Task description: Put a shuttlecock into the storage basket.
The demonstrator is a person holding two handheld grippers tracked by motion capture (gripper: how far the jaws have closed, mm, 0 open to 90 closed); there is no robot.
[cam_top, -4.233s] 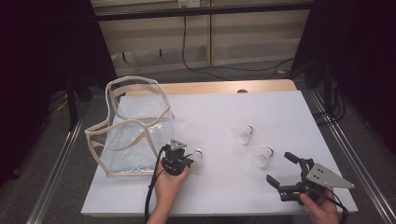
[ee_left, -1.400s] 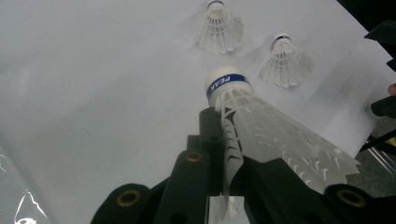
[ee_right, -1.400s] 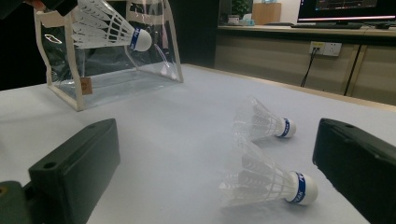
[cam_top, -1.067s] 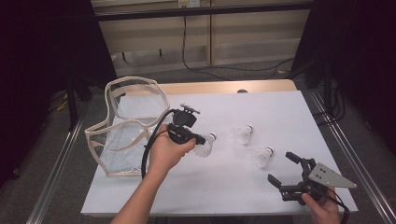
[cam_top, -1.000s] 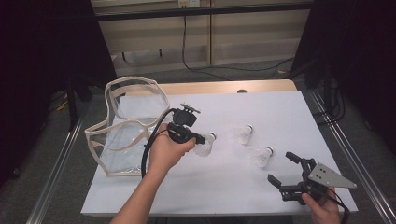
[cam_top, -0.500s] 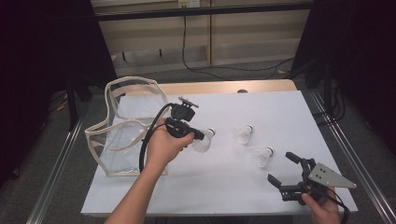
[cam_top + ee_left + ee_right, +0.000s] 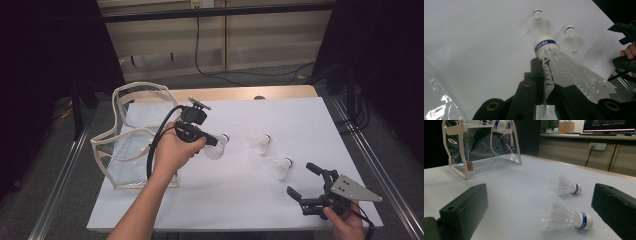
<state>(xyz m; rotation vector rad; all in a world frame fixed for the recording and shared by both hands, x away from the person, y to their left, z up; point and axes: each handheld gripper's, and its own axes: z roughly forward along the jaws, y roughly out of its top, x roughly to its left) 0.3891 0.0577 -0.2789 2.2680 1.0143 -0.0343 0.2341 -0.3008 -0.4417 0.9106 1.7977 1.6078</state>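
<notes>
— Where did you have the left gripper [image 7: 212,141]?

— Above the white table [image 7: 300,115], just right of the clear bag [image 7: 131,145]. Its jaws pinched a shuttlecock [image 7: 564,67] by the skirt, cork pointing away.

— And the right gripper [image 7: 309,181]?

— I held it low at the near right corner, jaws spread with nothing between them, facing two shuttlecocks [image 7: 565,218] lying on the table.

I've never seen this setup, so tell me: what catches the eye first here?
The left gripper, raised above the white table, is shut on a white plastic shuttlecock with a blue-banded cork. Beside it at the table's left edge stands a clear plastic bag with cream trim. Two more white shuttlecocks lie mid-table, ahead of the open right gripper.
</notes>
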